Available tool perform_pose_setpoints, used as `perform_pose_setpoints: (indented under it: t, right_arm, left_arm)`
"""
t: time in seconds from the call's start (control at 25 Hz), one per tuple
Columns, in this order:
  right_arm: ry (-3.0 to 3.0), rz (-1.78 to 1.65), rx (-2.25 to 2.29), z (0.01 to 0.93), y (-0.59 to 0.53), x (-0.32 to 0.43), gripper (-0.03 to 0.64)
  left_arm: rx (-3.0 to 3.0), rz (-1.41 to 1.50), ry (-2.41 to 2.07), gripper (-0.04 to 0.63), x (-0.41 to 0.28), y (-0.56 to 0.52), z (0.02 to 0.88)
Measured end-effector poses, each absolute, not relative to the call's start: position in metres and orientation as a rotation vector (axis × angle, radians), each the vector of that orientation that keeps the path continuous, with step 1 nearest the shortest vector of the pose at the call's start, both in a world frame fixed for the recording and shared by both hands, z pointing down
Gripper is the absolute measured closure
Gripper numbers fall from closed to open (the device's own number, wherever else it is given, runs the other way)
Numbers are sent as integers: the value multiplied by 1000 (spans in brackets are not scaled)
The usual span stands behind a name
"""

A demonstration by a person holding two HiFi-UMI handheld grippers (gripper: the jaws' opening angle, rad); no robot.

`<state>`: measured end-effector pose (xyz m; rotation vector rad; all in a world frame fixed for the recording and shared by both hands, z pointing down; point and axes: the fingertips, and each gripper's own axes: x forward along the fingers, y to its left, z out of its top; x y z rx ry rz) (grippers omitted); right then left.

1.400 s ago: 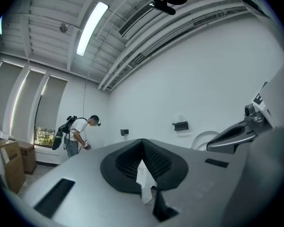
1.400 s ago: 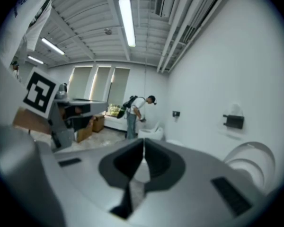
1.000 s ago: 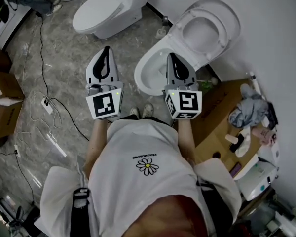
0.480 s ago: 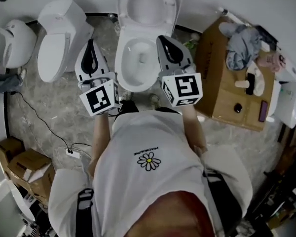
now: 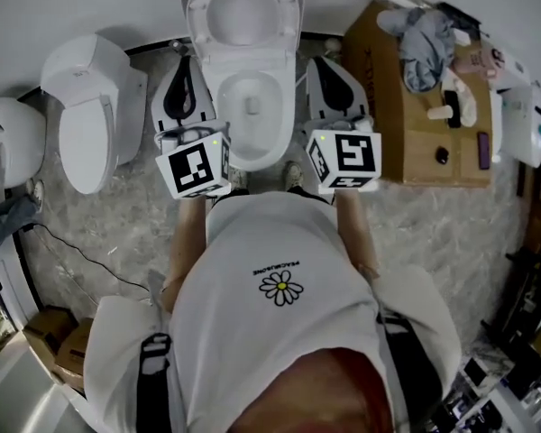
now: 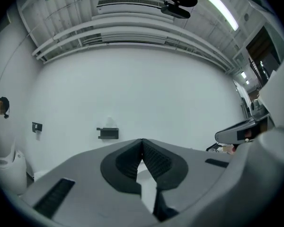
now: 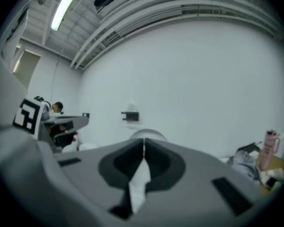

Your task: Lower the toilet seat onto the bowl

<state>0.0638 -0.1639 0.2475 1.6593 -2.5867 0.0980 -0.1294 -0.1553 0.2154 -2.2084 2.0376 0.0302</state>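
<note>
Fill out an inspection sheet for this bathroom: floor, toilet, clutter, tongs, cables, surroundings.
Surface: grey marbled floor.
Job's things: bowl open; seat raised behind it, not yet lowered.
Clutter: cardboard box right of the bowl, with a cloth and small items on top; brown boxes at lower left.
Grippers: left tongs shut, nothing between; right tongs shut, nothing between; one on each side of the bowl.
Cables: black cable lying on the floor to the left.
Surroundings: white wall behind; second toilet, lid down, to the left.
</note>
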Motion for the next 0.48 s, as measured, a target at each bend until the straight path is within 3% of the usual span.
perform_pose_setpoints:
  t: [0.48]
  right_arm:
    - [-2497,94,1716,256,-157,66,586]
  left_arm:
    - [-2269,114,2103,575,-152,-160,231]
